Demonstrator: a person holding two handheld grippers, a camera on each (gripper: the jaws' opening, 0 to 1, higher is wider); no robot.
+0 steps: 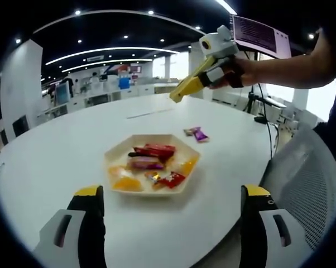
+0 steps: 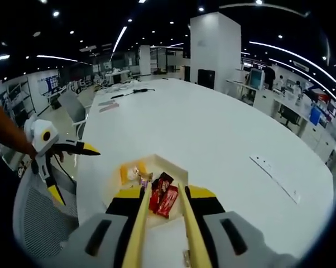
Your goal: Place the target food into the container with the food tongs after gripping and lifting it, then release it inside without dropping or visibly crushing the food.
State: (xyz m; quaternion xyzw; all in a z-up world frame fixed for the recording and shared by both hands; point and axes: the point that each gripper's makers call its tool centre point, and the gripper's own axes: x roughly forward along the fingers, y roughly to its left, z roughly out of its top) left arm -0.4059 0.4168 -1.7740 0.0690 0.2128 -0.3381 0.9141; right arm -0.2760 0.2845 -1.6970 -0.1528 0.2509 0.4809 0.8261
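Holding my left tool (image 1: 168,223) wide and low at the near edge of the surface (image 1: 56,151), gripping nothing. Just ahead, tray (image 1: 115,153) with wrapped snacks (image 1: 151,151). Past it, a purple candy (image 1: 198,134) lies loose on the surface. Farther, my right tool (image 1: 198,75) hangs in the air with the tongs (image 2: 162,223) in its grip, tips apart over the red snacks (image 2: 163,198); nothing sits between them.

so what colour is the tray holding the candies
Pale cream tray, clearest in the left gripper view.
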